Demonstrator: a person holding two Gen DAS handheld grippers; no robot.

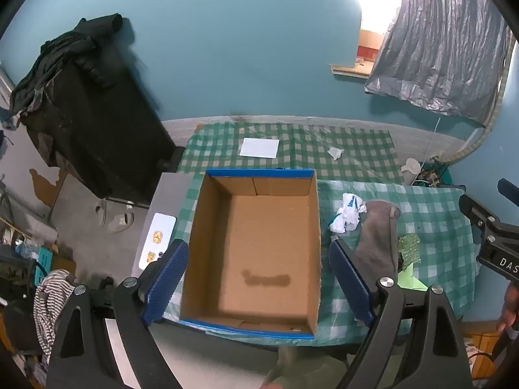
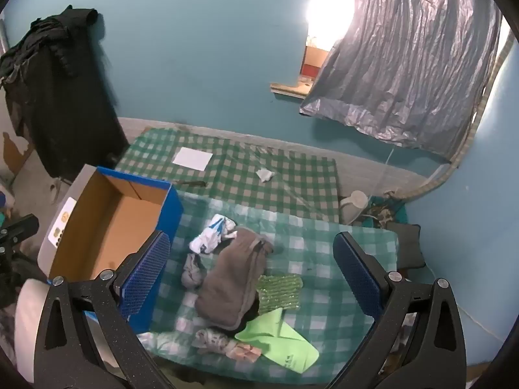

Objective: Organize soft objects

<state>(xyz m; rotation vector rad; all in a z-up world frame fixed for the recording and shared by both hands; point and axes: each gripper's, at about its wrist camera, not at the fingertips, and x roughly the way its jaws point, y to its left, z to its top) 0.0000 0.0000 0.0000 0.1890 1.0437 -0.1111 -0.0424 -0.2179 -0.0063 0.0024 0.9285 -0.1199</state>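
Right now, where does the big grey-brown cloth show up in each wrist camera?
Left wrist view: grey-brown cloth right of centre, just beyond the right finger.
Right wrist view: grey-brown cloth at centre, between the open fingers.
Shared landmark: the cardboard box, to its left in both.

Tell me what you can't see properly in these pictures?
- Dark cloth, right wrist view: mostly hidden under the grey garment.
- Box floor, right wrist view: partly hidden by its blue wall and the right gripper.
- Patterned cloth, right wrist view: blurred.
- Person's hand, left wrist view: cut off by the edge.
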